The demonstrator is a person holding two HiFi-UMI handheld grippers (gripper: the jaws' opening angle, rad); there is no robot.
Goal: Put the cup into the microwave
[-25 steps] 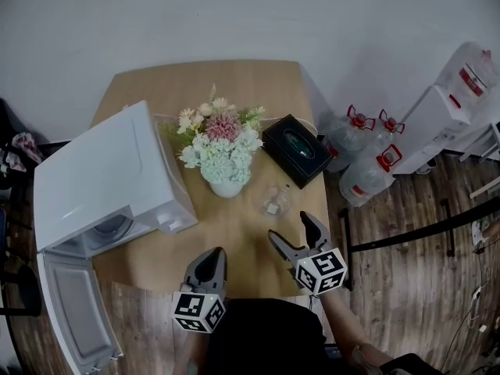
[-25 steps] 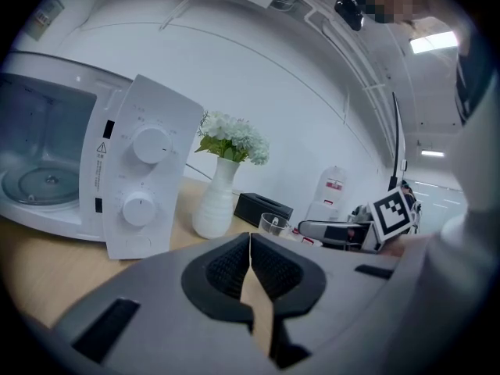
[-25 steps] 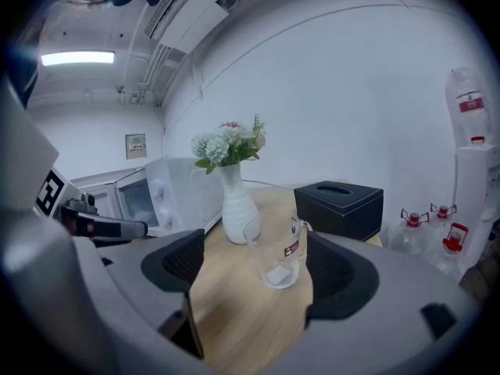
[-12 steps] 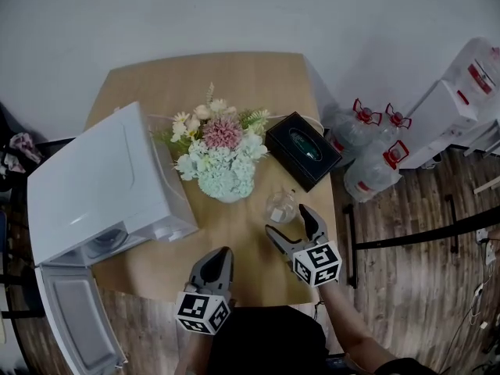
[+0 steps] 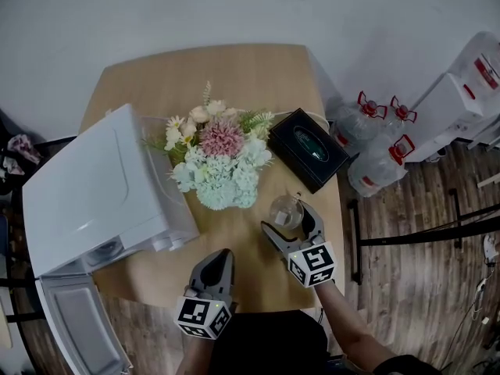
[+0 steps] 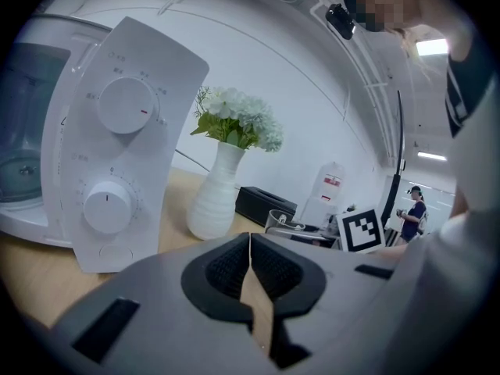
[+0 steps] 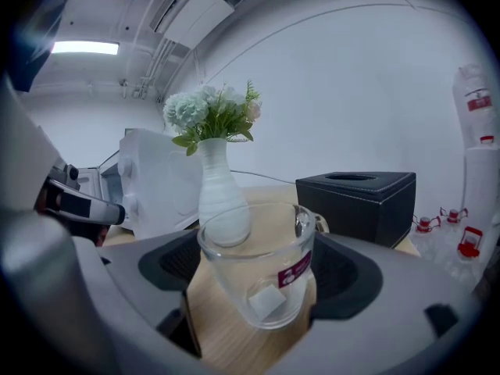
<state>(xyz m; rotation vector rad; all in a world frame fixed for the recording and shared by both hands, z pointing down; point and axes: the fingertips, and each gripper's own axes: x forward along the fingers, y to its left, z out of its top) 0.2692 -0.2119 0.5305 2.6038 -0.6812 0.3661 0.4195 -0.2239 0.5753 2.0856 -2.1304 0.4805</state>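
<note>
A clear glass cup (image 5: 286, 208) with a small red label stands on the wooden table (image 5: 234, 76), right of the flower vase. My right gripper (image 5: 286, 218) is open with the cup (image 7: 262, 266) between its jaws; they have just been opening, and the pads sit close on either side without clearly pressing. My left gripper (image 5: 218, 258) is shut with nothing in it, near the table's front edge. The white microwave (image 5: 98, 186) sits at the table's left with its door (image 5: 74, 319) swung open. Its control panel (image 6: 117, 155) fills the left of the left gripper view.
A white vase of flowers (image 5: 221, 162) stands between the microwave and the cup. A black tissue box (image 5: 308, 148) lies just behind the cup. Water bottles (image 5: 375, 143) and a white dispenser (image 5: 469, 92) stand on the floor to the right.
My right gripper has moved forward over the table until the cup sits between its jaws. The left gripper has edged slightly forward.
</note>
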